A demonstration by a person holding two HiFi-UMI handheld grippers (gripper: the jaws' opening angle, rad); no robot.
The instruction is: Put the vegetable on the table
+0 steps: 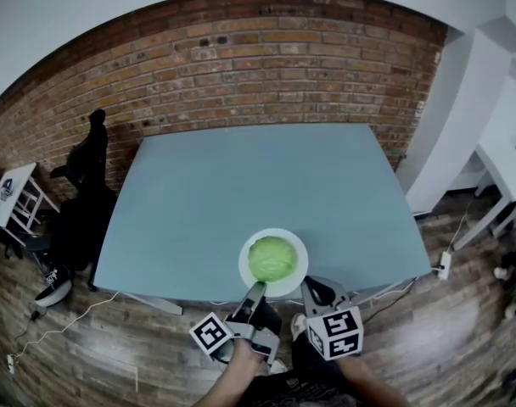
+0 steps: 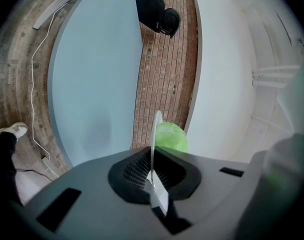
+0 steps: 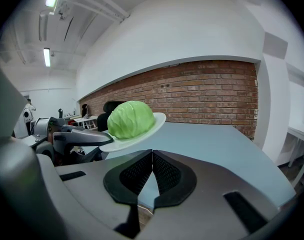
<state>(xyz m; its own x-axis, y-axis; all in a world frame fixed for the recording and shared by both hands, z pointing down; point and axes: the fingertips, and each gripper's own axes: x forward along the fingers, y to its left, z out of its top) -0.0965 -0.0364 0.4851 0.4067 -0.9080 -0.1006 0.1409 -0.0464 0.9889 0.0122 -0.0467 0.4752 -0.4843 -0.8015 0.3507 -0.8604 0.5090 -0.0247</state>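
A pale green cabbage (image 1: 272,258) lies on a white plate (image 1: 296,281) held just over the blue-grey table's (image 1: 241,185) near edge. My left gripper (image 1: 255,292) is shut on the plate's near rim. In the left gripper view the plate (image 2: 155,129) shows edge-on between the jaws (image 2: 152,156), with the cabbage (image 2: 171,136) beyond. My right gripper (image 1: 311,288) sits just right of the plate, shut with nothing in it. In the right gripper view its closed pads (image 3: 152,156) touch, and the cabbage (image 3: 130,118) rests on the tilted plate (image 3: 151,127) up to the left, above the tabletop.
A black office chair (image 1: 84,202) stands at the table's left edge, with a small white stand (image 1: 12,197) beyond it. A white desk (image 1: 504,159) is at the right. A brick wall (image 1: 266,66) backs the table. A power strip (image 1: 445,265) and cables lie on the wooden floor.
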